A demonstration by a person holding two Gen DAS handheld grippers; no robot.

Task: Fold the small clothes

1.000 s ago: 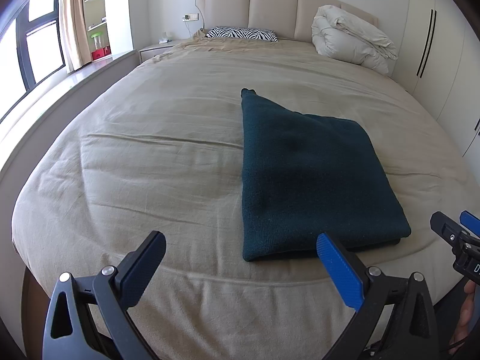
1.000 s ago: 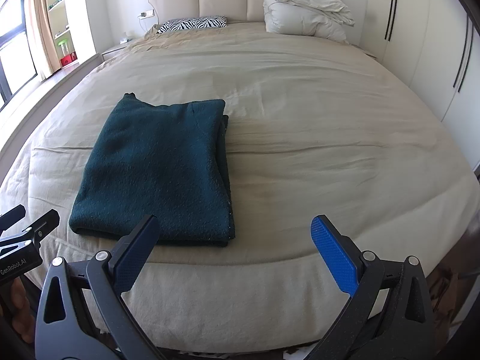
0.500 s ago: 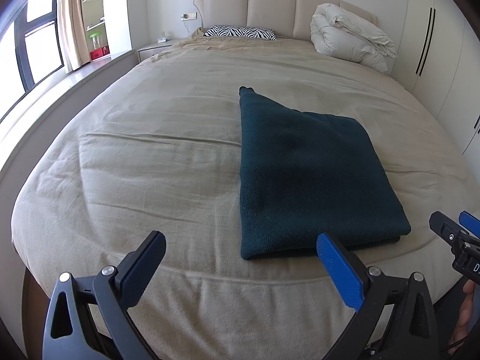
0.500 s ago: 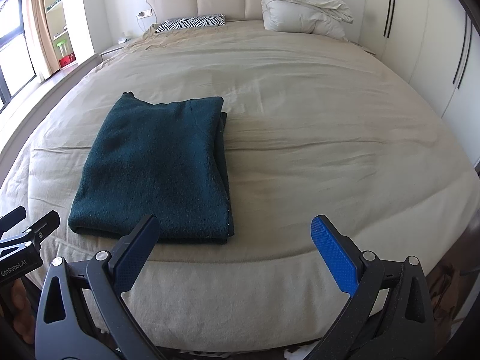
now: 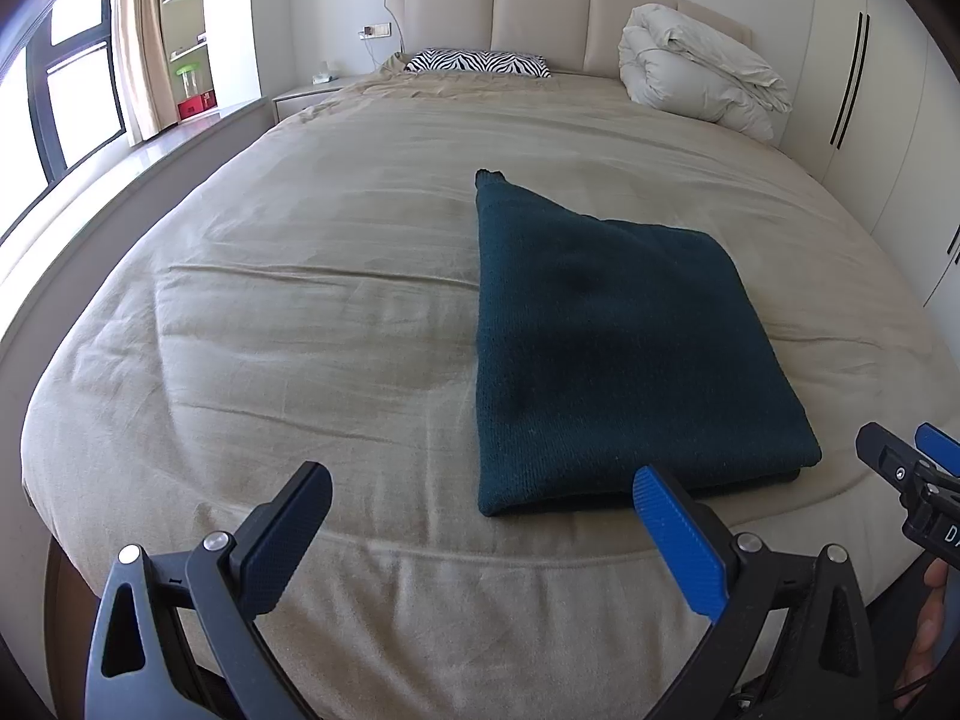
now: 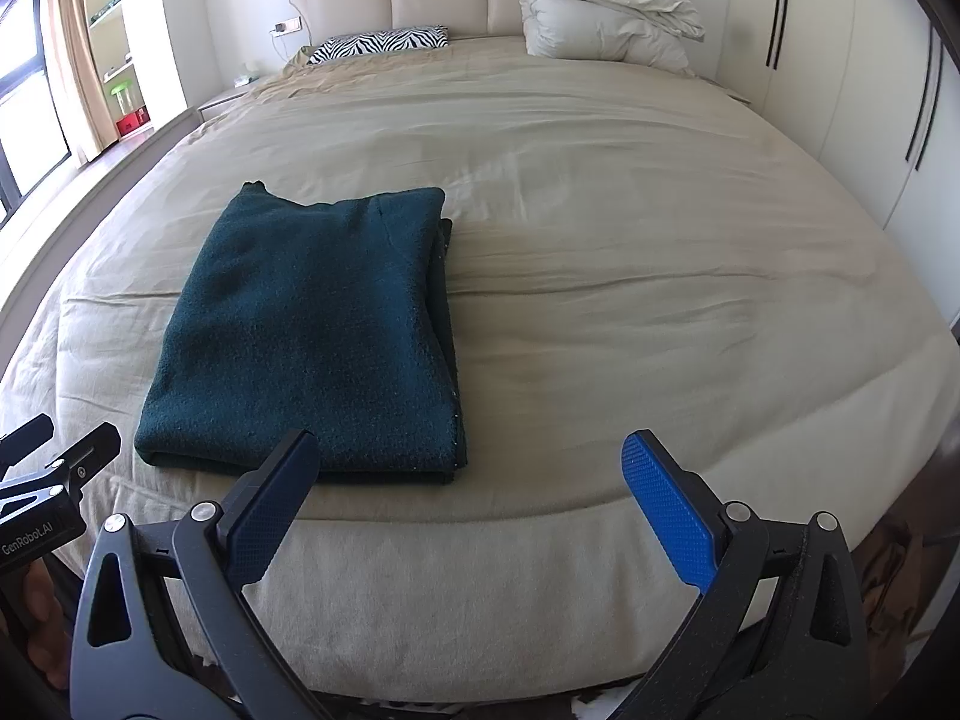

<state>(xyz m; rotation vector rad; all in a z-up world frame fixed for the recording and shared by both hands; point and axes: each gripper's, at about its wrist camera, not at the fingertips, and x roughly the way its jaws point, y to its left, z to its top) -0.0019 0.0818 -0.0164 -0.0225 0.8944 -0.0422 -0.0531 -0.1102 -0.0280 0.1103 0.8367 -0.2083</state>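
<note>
Beige bed (image 5: 300,312), folded teal garment (image 5: 606,336), tongs (image 6: 474,480) spread

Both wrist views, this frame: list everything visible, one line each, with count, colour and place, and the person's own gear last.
folded sweater: one, dark teal, flat near the foot edge of the bed
bed: one, beige cover, fills most of both views
headboard: one, beige padded panels, at the far wall
zebra pillow: one, black and white, at the head of the bed
duvet: one, white, bundled by the headboard
wardrobe: white doors, dark handles, far right
shelves: by the window, small items too small to name
left gripper: fingers wide open, empty, at the foot of the bed
right gripper: fingers wide open, empty
</note>
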